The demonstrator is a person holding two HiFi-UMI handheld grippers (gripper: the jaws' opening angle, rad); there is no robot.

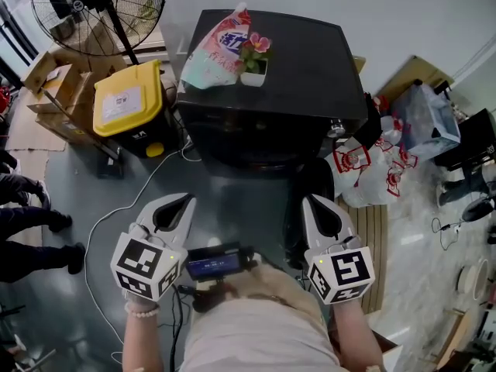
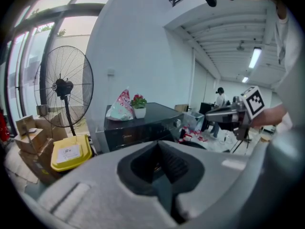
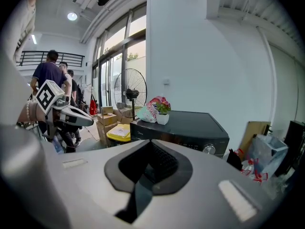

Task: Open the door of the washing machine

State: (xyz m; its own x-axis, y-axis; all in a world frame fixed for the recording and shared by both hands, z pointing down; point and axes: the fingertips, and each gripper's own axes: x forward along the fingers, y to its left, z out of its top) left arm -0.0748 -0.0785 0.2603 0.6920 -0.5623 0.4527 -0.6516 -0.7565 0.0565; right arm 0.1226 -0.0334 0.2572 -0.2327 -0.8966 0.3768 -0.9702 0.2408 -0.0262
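tongs: left gripper [image 1: 184,201] and right gripper [image 1: 311,201] both have their jaws pressed together with nothing between them. You hold them side by side, low, pointing at the machine.
where: washing machine [image 1: 271,60] stands straight ahead of you, well apart from both tips, between the yellow bin [image 1: 128,99] on its left and the plastic bags [image 1: 364,173] on its right.
facing: its front looks toward you. The knob [image 3: 208,150] and the control strip run along its top front edge.
long axis: it is an upright box, and the top runs a bit wider left to right across the head view.
door: it sits on the front face, mostly hidden under the top in the head view. A dark rounded shape [image 1: 310,208] stands out at the front right. You cannot tell if that is the door already swung out.
risk 1: with shut jaws you cannot hook a handle. Open them before you reach, or they will skid off the front.
risk 2: a hard yank could rock the machine and tip the detergent bag [image 1: 217,49] or the flower pot [image 1: 254,60] off the top.
risk 3: the cable [image 1: 116,215] loops over the floor on your left, so you could trip on it stepping in.
risk 4: a door swinging right may hit the bags.
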